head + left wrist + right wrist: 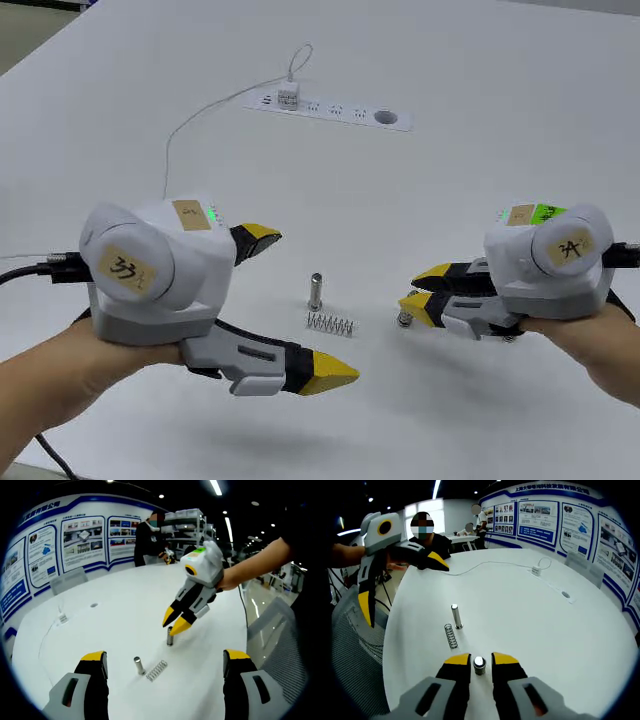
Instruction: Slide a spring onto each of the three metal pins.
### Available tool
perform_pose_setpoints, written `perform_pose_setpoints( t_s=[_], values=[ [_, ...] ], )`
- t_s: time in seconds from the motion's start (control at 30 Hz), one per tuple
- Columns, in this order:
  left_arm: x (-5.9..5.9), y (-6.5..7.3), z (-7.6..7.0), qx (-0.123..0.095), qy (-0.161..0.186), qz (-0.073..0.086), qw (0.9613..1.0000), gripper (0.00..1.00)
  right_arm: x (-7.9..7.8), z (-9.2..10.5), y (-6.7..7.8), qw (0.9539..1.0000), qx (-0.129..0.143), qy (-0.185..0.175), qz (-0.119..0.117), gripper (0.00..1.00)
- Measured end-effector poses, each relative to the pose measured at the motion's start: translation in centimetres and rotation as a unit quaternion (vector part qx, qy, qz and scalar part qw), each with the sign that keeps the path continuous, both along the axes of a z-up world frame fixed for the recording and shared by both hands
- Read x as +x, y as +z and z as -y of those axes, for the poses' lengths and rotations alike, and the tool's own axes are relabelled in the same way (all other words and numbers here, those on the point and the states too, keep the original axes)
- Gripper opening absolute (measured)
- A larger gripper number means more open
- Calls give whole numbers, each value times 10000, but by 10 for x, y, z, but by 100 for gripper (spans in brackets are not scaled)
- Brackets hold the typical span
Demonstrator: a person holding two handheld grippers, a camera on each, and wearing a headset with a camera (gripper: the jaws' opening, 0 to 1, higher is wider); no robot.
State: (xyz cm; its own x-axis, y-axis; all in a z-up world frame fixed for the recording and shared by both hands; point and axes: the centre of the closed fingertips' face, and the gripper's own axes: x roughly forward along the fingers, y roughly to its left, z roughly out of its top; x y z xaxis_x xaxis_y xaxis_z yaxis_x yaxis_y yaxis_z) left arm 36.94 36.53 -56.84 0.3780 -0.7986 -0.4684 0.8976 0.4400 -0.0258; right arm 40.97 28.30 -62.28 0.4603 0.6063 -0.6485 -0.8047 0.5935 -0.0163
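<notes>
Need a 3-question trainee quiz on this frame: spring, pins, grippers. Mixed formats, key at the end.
1. True or false: the spring is already threaded on the pin next to it.
2. Which gripper has its jaws spread wide? A) left gripper B) right gripper C) both
3. Short answer: how many upright pins stand on the table in the right gripper view?
Key: 1 false, the spring lies flat on the table beside the pin. 2 A. 3 two: the pin by the spring and a second pin between the right gripper's tips.

pins [316,290] [405,319]: 2 | spring [330,323]: 1 | power strip [330,108]: 1
</notes>
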Motion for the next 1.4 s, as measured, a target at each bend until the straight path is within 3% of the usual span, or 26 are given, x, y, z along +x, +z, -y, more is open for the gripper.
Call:
perform_pose_setpoints(
  t_s=[0.2,0.3,0.4,0.57,0.83,1.0,1.1,1.4],
  values=[
    [5,4,-6,59,-14,93,9999,98,-2,-7,20,9996,98,93,242,19],
    [9,9,-10,16,49,134,9999,98,-11,-29,36,9968,520,500,339,19],
    [11,11,-10,-17,91,162,9998,98,-19,-42,40,9954,483,736,376,20],
    [12,13,-9,-53,64,197,9998,98,-24,-56,31,9947,236,931,364,20],
    [9,5,-14,49,27,156,9999,98,-32,-66,3,9931,-175,1148,182,20],
    [10,-1,-22,116,85,110,9998,98,-29,-72,-8,9938,-288,1069,64,20],
    [11,-4,-26,103,141,74,9998,98,-22,-73,-18,9961,-464,756,-7,20],
    [10,-10,-26,-7,180,-42,9998,97,-22,-77,-43,9941,-765,730,-221,20]
  ],
)
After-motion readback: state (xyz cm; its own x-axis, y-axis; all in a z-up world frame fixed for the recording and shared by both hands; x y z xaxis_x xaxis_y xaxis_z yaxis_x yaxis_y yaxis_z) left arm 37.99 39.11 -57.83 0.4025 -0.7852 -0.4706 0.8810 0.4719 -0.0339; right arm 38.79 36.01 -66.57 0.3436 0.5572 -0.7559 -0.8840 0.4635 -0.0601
